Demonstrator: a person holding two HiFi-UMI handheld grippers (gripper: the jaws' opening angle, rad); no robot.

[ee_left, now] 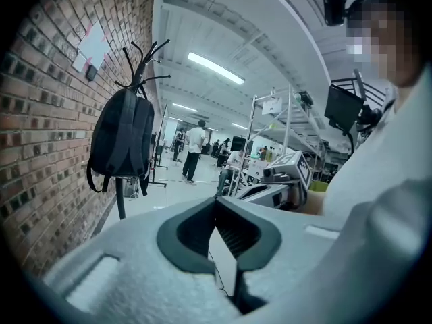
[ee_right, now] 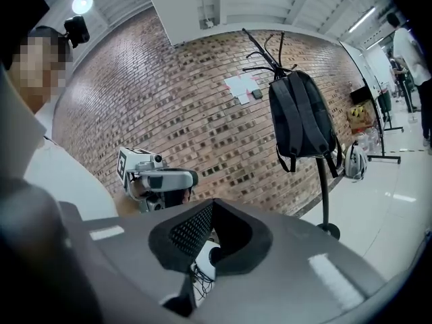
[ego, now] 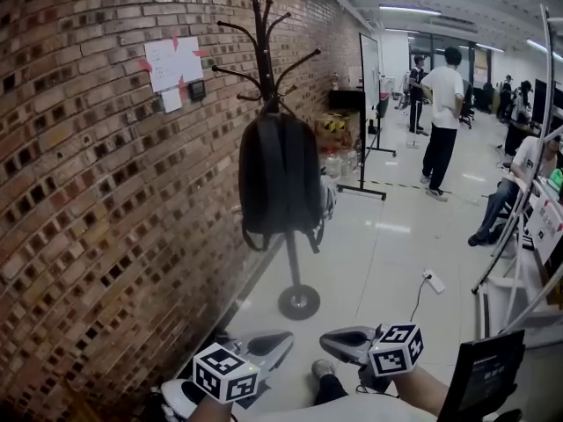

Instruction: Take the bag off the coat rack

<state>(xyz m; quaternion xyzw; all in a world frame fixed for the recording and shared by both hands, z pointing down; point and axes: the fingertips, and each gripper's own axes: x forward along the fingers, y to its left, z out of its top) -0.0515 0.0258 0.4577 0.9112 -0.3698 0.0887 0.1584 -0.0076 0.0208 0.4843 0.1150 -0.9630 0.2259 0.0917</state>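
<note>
A black backpack (ego: 280, 174) hangs by its top loop from a dark, branched coat rack (ego: 264, 47), which stands on a round base (ego: 299, 301) beside the brick wall. Both grippers are held low and near me, well short of the bag. My left gripper (ego: 283, 338) and right gripper (ego: 330, 336) point roughly toward each other, both shut with nothing between the jaws. The left gripper view has the backpack (ee_left: 121, 140) far off at the left, past the shut left gripper (ee_left: 217, 204). The right gripper view has the backpack (ee_right: 302, 120) at the upper right, beyond the shut right gripper (ee_right: 212, 204).
A brick wall (ego: 79, 192) with paper notices (ego: 172, 64) runs along the left. A whiteboard stand (ego: 368, 104) and standing people (ego: 442, 121) are behind the rack. A power strip (ego: 434, 281) lies on the floor. A metal shelf frame (ego: 519, 218) and a screen (ego: 482, 376) are at the right.
</note>
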